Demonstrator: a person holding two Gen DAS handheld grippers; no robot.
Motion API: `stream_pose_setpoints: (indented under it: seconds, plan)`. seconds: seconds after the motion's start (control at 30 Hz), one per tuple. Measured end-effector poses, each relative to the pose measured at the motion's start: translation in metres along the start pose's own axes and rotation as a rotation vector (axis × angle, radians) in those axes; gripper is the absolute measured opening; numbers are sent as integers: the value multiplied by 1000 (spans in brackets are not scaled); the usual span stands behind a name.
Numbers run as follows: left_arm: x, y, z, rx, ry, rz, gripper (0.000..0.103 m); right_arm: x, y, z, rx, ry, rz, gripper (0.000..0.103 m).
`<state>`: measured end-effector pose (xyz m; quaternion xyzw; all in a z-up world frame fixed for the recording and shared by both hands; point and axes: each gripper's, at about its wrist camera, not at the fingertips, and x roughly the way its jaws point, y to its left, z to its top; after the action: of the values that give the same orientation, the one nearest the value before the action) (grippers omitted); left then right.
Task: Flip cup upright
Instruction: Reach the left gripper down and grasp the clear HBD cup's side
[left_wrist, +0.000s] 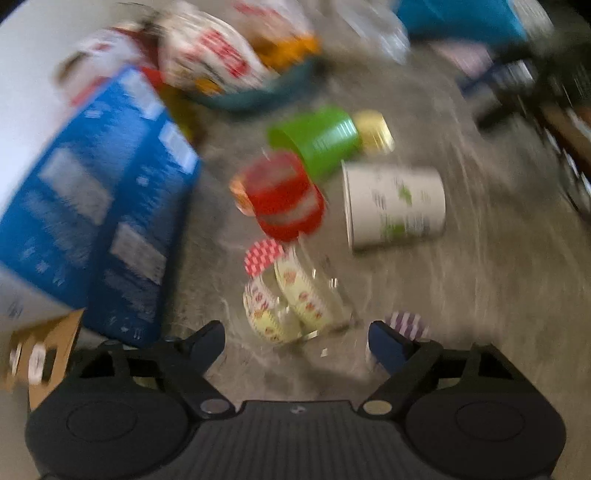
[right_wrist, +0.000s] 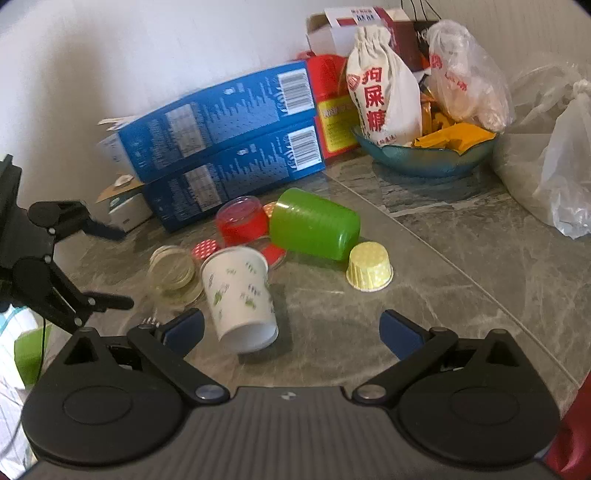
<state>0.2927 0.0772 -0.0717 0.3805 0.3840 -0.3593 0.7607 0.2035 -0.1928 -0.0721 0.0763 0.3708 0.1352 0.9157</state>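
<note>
Both tongs gape wide and hold nothing above a cluttered grey worktop.

Nearest the right tongs, the white paper cup lies tipped, its mouth toward the camera, just beside a clear glass lid. Beyond it sit a yellow cupcake liner, a green cup on its side and a red jar, then stacked blue boxes. The left tongs, in a blurred view, hover over patterned cupcake liners.

The cup is white with green sprigs, beside a green tumbler, red jar, yellow dotted liner and blue boxes.
</note>
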Motion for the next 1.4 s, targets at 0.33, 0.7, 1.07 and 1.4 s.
stream_pose_setpoints:
  seconds: [0.33, 0.7, 1.07, 1.4]
  plan:
    - [28, 14, 28, 358, 23, -147, 83, 3, 5, 4, 54, 220, -126, 102]
    - [54, -2, 40, 446, 85, -172, 73, -21, 11, -4, 115, 227, -128, 102]
    - [52, 9, 40, 302, 139, -147, 67, -26, 1, -10, 124, 199, -82, 102]
    - [23, 22, 26, -36, 117, -97, 66, -3, -6, -16, 67, 133, 62, 102]
